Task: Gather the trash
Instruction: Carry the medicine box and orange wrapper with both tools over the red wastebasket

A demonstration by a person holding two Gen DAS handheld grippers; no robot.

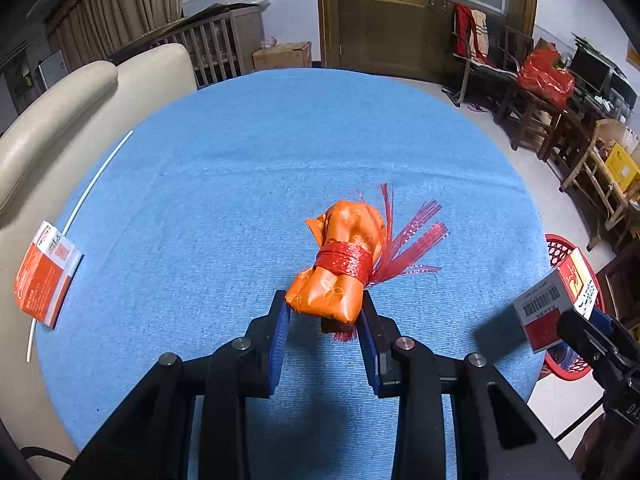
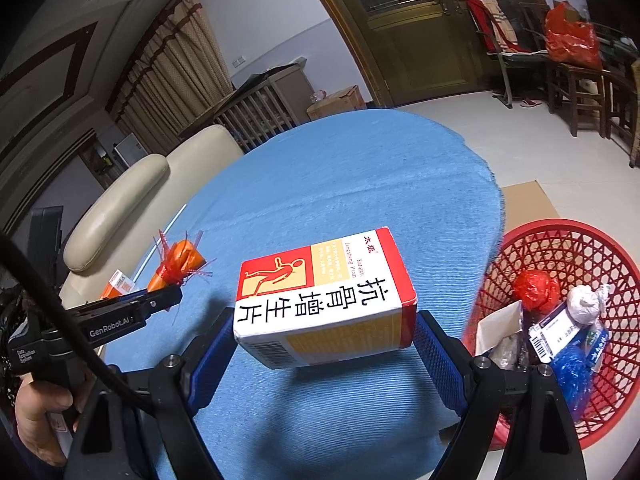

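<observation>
1. In the left wrist view, at frame centre, my left gripper (image 1: 325, 314) was clamped on the near end of the orange bundle (image 1: 340, 264); its long axis ran from the pads up and slightly right, away from me, above the blue tablecloth (image 1: 240, 160).
2. The bundle was a glossy orange wrapper, bound mid-length with red plastic string (image 1: 344, 264) fraying to the right. Its near tip was hidden between the pads.
3. In the right wrist view, at lower centre, my right gripper (image 2: 324, 320) gripped the red-and-white medicine box (image 2: 324, 300), long side crosswise. Its underside was unseen.
4. At right, the red basket (image 2: 600, 264) held trash, partly cut off by the frame.
</observation>
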